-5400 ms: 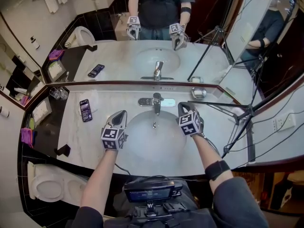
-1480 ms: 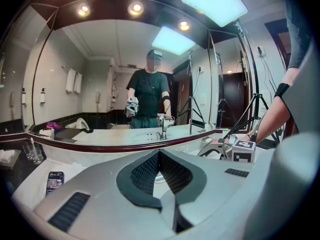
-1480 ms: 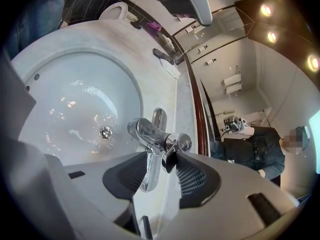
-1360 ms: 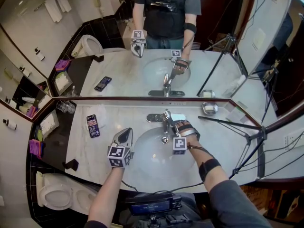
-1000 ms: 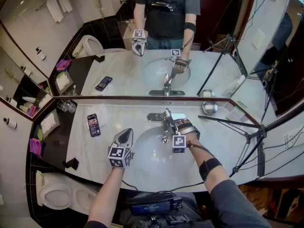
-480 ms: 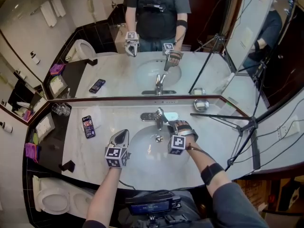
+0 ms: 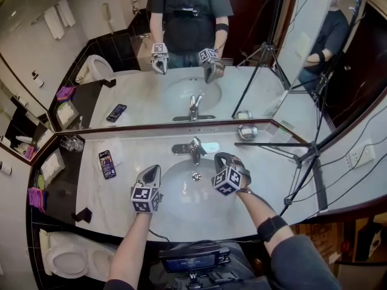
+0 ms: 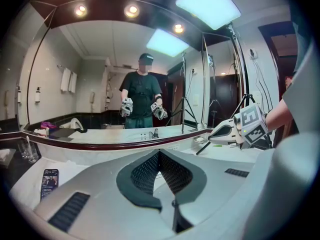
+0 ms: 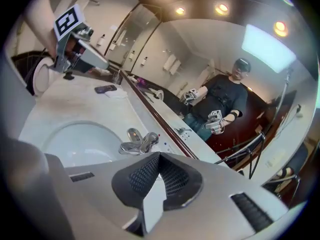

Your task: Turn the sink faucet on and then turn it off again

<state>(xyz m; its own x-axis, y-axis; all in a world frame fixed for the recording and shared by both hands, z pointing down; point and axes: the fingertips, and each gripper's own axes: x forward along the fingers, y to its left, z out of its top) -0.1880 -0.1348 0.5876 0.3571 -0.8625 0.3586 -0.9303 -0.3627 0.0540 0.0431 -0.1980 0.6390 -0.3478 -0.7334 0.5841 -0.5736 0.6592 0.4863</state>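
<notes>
Faucet untouched at the bench's back edge.
It sat behind the sink. Right gripper near it, fingers just closed together, empty. Left gripper over sink's left rim, fingers likewise together, empty.

A phone lies on the marble counter, well apart from a metal dish.

The faucet is shiny silver and the sink is white. The desk is white marble with faint grey veins. The left tongs and the right tongs are light grey, black and finely dotted on the inner side, and each bears black-and-white square markers. The phone is black, the cloth magenta.
</notes>
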